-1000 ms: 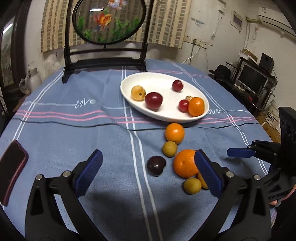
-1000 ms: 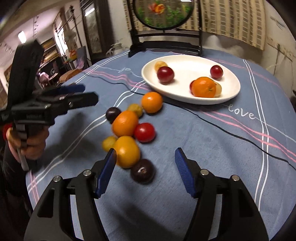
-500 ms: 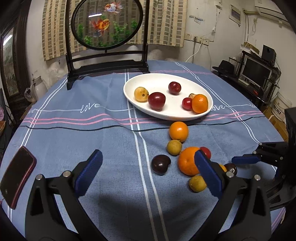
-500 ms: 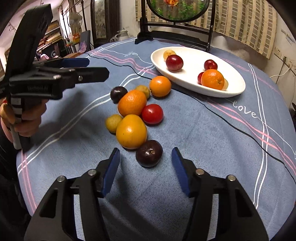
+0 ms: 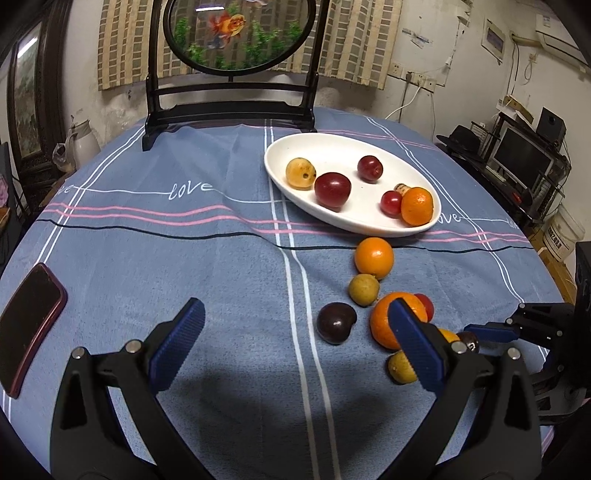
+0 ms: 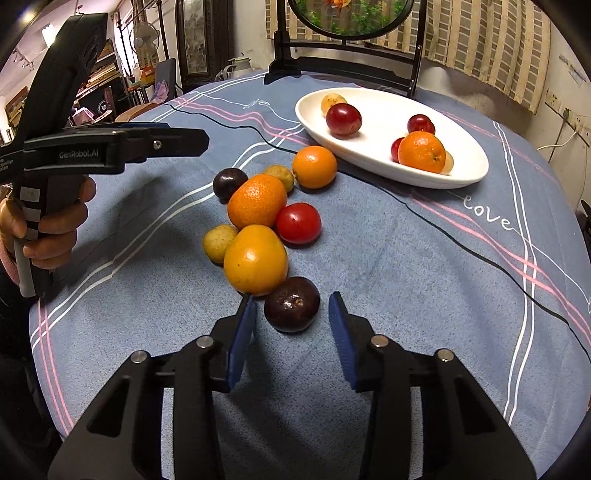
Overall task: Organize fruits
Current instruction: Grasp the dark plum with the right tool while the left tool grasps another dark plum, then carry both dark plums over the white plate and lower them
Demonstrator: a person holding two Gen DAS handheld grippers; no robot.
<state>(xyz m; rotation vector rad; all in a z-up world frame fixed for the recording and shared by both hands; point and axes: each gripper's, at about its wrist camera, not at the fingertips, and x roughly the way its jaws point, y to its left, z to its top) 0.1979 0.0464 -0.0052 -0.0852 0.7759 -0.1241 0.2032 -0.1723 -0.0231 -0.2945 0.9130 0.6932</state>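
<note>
A white oval plate [image 5: 343, 147] [image 6: 391, 110] on the blue tablecloth holds several fruits. In front of it lies a cluster of loose fruits: oranges [image 6: 256, 201], a red tomato [image 6: 298, 223], small yellow fruits [image 6: 219, 243] and two dark plums. My right gripper [image 6: 291, 319] is open, its pads on either side of the near dark plum [image 6: 291, 304], not touching it. My left gripper [image 5: 291, 339] is open and empty, held above the cloth left of the cluster, close to the other dark plum [image 5: 335, 323]. The left gripper also shows in the right wrist view [image 6: 110, 146].
A dark red phone [image 5: 31, 325] lies at the table's left edge. A black stand with a round goldfish screen [image 5: 236, 33] stands at the back of the table. Shelves and a monitor [image 5: 521, 158] are off to the right.
My right gripper has moved forward and narrowed around the near dark plum. My left gripper has drawn back and left a little, staying open.
</note>
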